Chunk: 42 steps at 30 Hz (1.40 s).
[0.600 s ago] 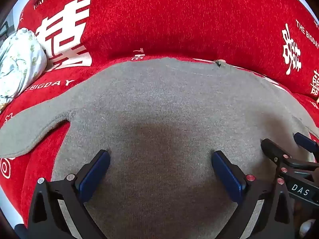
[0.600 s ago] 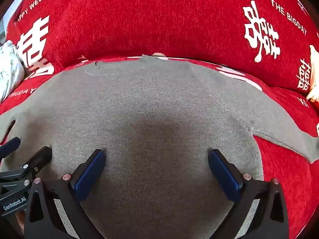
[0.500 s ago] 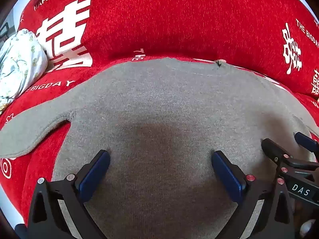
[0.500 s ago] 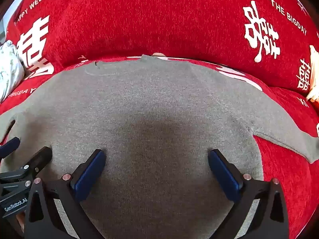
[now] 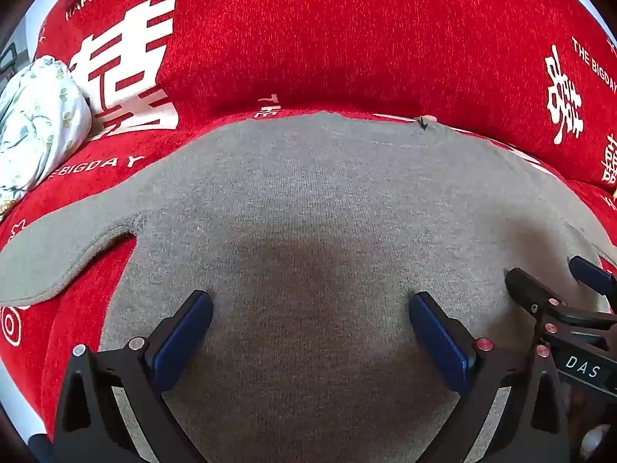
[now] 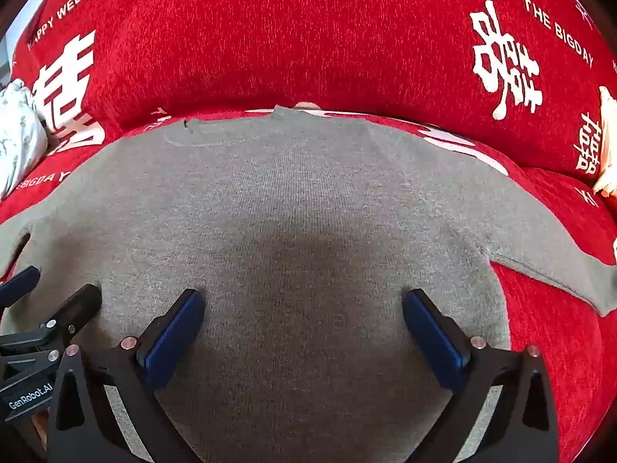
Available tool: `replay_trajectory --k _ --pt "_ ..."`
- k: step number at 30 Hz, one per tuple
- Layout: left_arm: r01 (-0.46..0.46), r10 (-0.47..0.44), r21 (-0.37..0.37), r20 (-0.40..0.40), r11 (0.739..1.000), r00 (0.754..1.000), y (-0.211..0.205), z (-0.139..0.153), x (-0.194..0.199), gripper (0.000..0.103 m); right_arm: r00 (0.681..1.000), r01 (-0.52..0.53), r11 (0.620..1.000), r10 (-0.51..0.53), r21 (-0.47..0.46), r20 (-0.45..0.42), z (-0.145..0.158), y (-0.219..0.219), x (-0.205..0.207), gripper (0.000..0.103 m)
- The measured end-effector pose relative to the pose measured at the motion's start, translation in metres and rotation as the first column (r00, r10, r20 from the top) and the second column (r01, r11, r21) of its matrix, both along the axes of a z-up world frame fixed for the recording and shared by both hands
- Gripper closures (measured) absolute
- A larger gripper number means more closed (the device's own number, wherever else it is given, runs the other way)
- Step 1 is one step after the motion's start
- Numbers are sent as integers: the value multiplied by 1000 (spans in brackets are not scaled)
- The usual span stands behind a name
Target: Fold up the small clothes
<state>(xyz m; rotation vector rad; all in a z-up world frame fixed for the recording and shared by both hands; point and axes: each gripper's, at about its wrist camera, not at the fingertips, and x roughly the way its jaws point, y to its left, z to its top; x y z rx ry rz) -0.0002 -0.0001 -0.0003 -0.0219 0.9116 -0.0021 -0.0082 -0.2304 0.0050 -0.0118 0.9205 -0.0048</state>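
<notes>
A small grey knit sweater (image 5: 308,200) lies flat on a red sofa seat, neck toward the backrest; it also shows in the right wrist view (image 6: 308,200). Its left sleeve (image 5: 58,247) spreads out left and its right sleeve (image 6: 555,254) spreads out right. My left gripper (image 5: 310,308) is open and empty over the left lower body of the sweater. My right gripper (image 6: 302,306) is open and empty over the right lower body. Each gripper shows at the edge of the other's view, the right one (image 5: 559,289) and the left one (image 6: 50,293).
The red sofa backrest (image 5: 327,38) with white lettering rises just behind the sweater. A pale floral bundle of cloth (image 5: 34,123) lies at the far left. A cream object (image 6: 607,142) sits at the far right edge.
</notes>
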Motion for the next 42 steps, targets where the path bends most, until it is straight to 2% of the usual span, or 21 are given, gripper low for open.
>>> replay_trajectory --k 42 --pt "-35 35 18 -20 999 999 -2 0 2 0 1000 2 1000 -2 -1 -7 -1 1 0 0"
